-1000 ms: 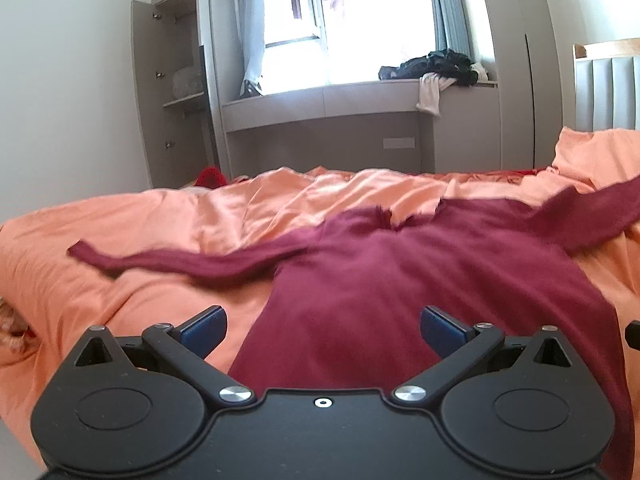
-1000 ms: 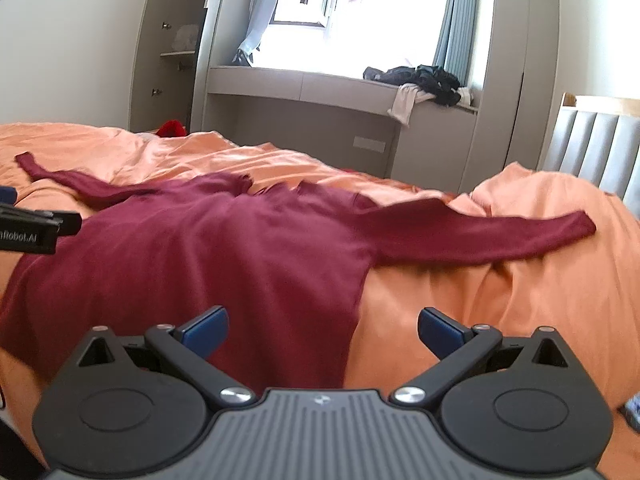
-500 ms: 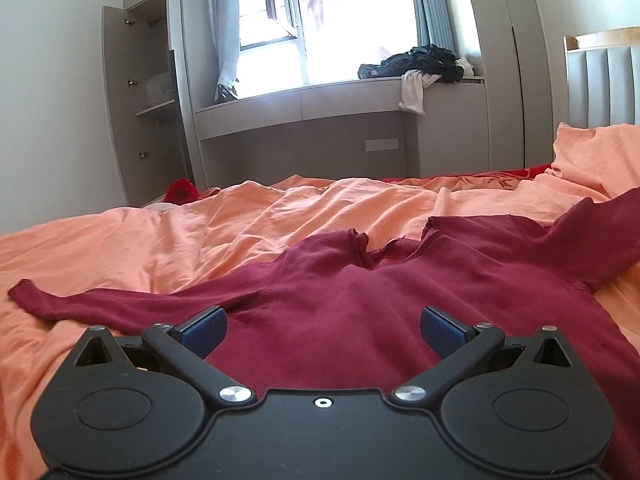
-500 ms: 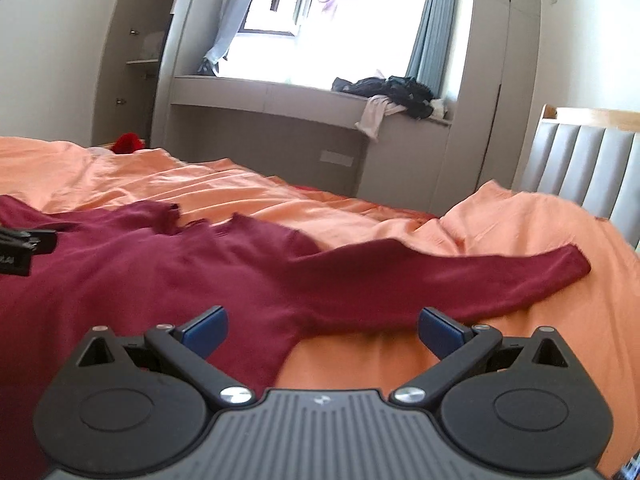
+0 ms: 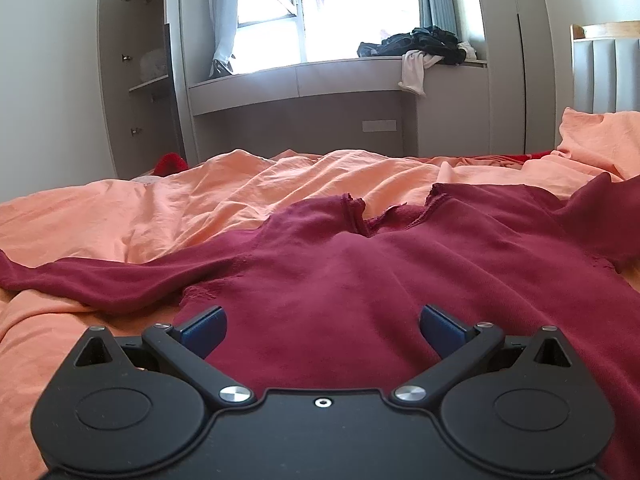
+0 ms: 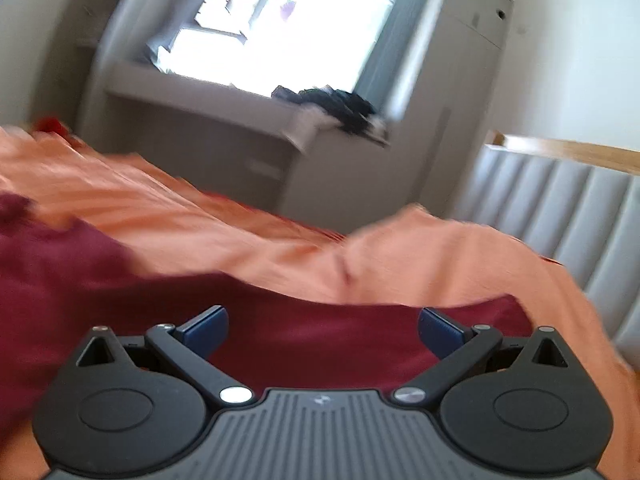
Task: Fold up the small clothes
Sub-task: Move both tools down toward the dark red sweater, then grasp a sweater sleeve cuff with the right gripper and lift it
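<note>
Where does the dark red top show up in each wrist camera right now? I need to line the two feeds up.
Left wrist: the dark red top fills the lower middle, neckline up, one sleeve running off left, in front of the open left gripper.
Right wrist: blurred; it spans the lower left, a sleeve crossing in front of the open right gripper.
Shared landmark: the pile of dark clothes on the window ledge.

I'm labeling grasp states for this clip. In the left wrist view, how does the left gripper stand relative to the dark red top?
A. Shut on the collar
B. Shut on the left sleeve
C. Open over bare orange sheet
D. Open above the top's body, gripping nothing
D: the left gripper has its blue fingers spread wide, with the dark red top showing between them and no cloth pinched.
</note>
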`<move>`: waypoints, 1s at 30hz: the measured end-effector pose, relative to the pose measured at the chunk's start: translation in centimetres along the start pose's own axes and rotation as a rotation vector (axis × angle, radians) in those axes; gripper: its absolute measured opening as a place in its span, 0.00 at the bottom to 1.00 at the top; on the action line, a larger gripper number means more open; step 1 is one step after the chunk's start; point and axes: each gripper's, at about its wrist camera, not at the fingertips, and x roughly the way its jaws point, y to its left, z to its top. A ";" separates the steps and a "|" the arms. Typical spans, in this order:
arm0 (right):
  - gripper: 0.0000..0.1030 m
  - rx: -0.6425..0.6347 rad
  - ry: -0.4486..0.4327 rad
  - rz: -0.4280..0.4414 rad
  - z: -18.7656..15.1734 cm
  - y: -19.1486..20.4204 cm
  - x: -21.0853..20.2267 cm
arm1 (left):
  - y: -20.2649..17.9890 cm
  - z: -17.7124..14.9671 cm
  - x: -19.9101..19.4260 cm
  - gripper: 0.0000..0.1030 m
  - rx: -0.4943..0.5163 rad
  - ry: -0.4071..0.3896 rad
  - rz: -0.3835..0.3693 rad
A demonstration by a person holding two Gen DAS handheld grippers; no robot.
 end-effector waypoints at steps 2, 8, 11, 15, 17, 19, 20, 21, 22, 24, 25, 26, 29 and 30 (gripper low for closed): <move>1.00 0.046 0.029 -0.050 0.3 -1.7 1.8 | -0.1 0.0 0.1 1.00 0.003 -0.003 -0.003; 1.00 0.208 0.087 -0.127 0.3 -7.6 6.7 | -0.6 0.3 0.4 1.00 0.020 -0.010 -0.007; 0.96 0.301 0.101 -0.136 -0.3 -10.5 7.9 | -0.6 0.3 0.4 1.00 0.025 -0.013 -0.010; 0.85 0.375 0.123 -0.183 -1.4 -12.9 8.6 | -0.5 0.2 0.4 1.00 0.024 -0.012 -0.015; 0.80 0.421 0.139 -0.200 -1.9 -13.9 8.9 | -0.5 0.1 0.4 1.00 0.028 -0.013 -0.014; 0.77 0.479 0.145 -0.222 -2.5 -15.0 9.3 | -0.5 0.1 0.4 1.00 0.027 -0.014 -0.014; 0.75 0.502 0.142 -0.225 -2.8 -15.6 9.6 | -0.5 0.1 0.4 1.00 0.027 -0.013 -0.014; 0.72 0.523 0.138 -0.231 -3.0 -16.1 9.7 | -0.4 0.1 0.4 1.00 0.028 -0.013 -0.014; 0.68 0.534 0.134 -0.239 -3.1 -16.5 9.8 | -0.4 0.0 0.4 1.00 0.027 -0.014 -0.014; 0.58 0.546 0.126 -0.254 -3.2 -17.1 10.3 | -0.5 0.0 0.4 1.00 0.027 -0.015 -0.014; 0.48 0.550 0.122 -0.260 -3.3 -17.2 10.5 | -0.4 0.0 0.4 1.00 0.028 -0.015 -0.014; 0.40 0.553 0.119 -0.264 -3.2 -17.3 10.5 | -0.5 0.0 0.4 1.00 0.028 -0.015 -0.014; 0.13 0.586 0.096 -0.257 -2.9 -17.5 10.1 | -0.4 0.0 0.4 1.00 0.026 -0.015 -0.017; 0.11 0.600 0.078 -0.249 -2.8 -17.5 9.7 | -0.4 0.1 0.3 1.00 0.025 -0.015 -0.019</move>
